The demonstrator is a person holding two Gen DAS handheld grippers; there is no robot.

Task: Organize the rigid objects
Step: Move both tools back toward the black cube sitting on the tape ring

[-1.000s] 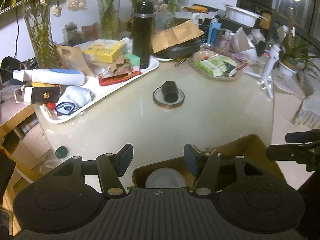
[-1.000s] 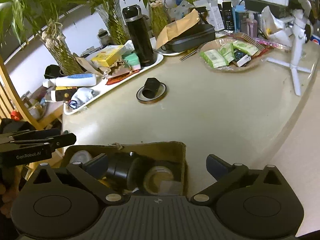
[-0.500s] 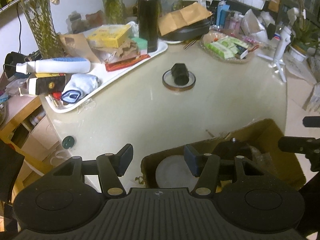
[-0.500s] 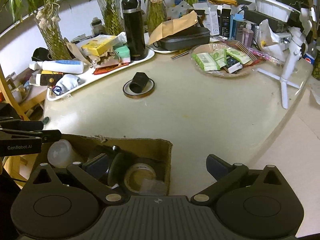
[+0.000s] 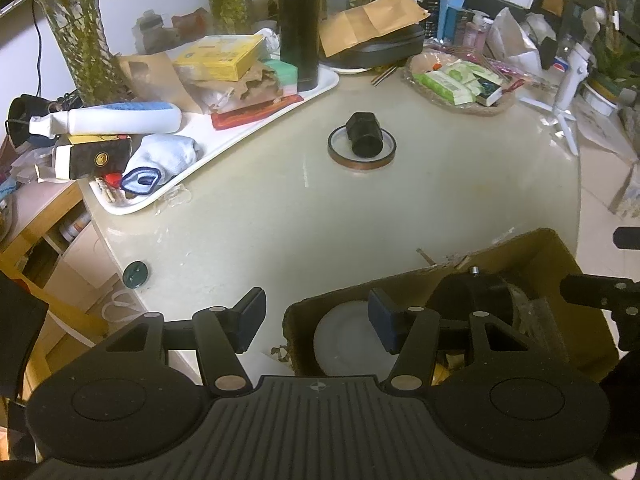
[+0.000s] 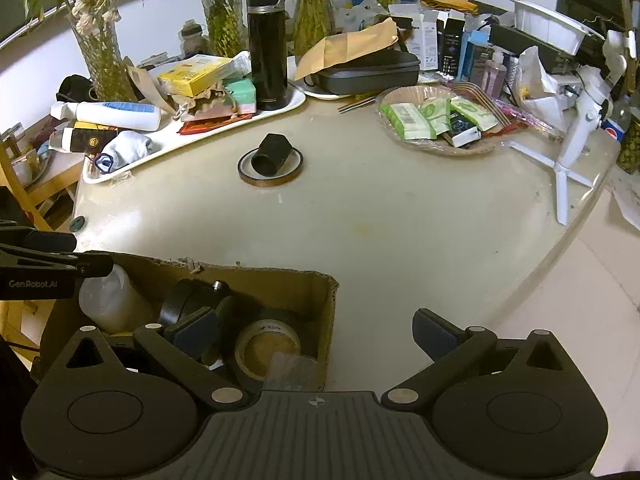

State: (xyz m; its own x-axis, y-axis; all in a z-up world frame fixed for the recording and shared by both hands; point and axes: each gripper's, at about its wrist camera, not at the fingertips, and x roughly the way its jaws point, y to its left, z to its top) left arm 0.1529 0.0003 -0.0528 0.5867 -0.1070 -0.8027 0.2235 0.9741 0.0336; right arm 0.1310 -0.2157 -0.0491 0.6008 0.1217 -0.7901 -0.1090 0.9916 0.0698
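Observation:
A brown cardboard box [image 6: 256,276] sits at the table's near edge. It holds a white bottle [image 6: 106,300], a black cylinder [image 6: 188,300] and a dark tape roll [image 6: 266,346]. Farther out on the table, a black hexagonal cap [image 5: 362,134] lies on a brown tape ring [image 5: 340,156]. My left gripper [image 5: 316,320] hangs open over the box's left corner, one finger inside above the white bottle [image 5: 344,344]. My right gripper [image 6: 316,332] is open wide astride the box's right wall. Neither holds anything.
A white tray [image 5: 256,128] at the left carries a white tube, boxes and a black flask [image 5: 298,24]. A wicker plate of packets [image 6: 436,120] and a white tripod [image 6: 572,148] stand at the right. Glass vases line the back. The table's edge curves close on both sides.
Both views have shifted so that more of the box and its contents shows at the bottom. The cap and tape ring have not moved. Both jaws stand as wide as before.

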